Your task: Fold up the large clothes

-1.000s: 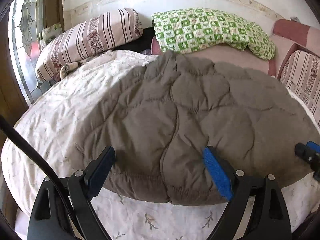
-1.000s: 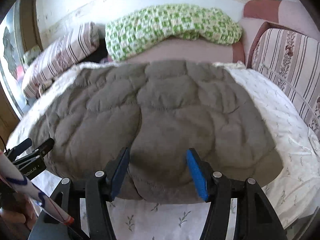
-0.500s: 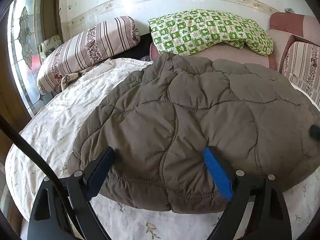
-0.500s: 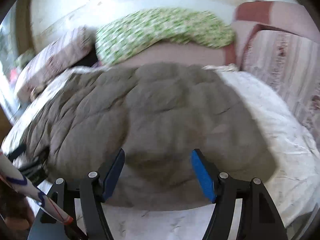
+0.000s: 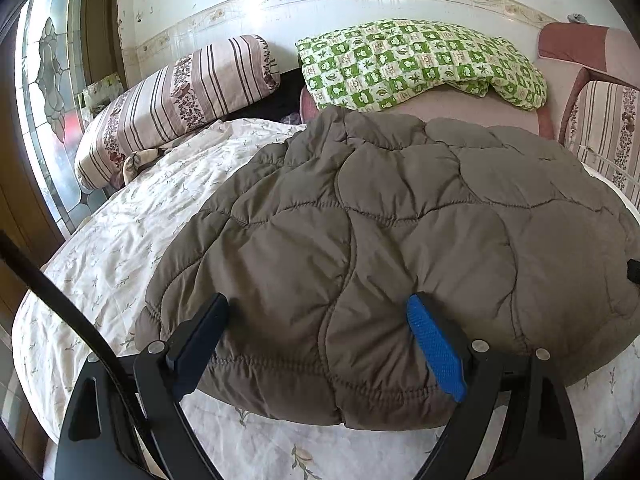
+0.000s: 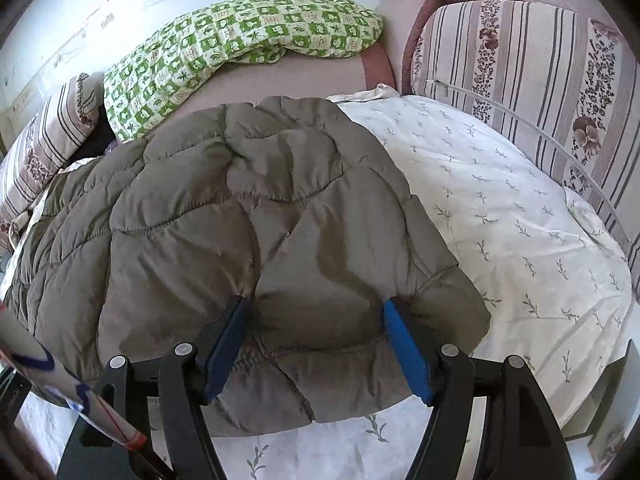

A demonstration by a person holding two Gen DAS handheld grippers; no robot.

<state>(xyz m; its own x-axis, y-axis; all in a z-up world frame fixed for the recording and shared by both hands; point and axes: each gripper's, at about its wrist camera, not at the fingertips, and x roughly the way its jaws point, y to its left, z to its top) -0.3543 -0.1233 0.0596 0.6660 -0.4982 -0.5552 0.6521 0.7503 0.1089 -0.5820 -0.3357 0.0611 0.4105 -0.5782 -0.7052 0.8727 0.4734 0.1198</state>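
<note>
Both grippers point(image 5: 316, 324) point(image 6: 316, 320) gape over quilted jacket point(image 5: 400, 240)

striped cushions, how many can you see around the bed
2. One striped cushion lies at the far left of the bed, by the window. The other striped cushion stands along the right side. More may be hidden out of frame.

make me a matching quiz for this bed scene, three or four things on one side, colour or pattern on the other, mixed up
Things:
1. jacket
2. blanket
3. pillow
4. sheet

Looks:
A. white with small leaf sprigs
B. plain grey-brown, quilted
C. green and white checks
D. stripes with floral bands

Pairs: 1-B, 2-C, 3-D, 4-A
</note>
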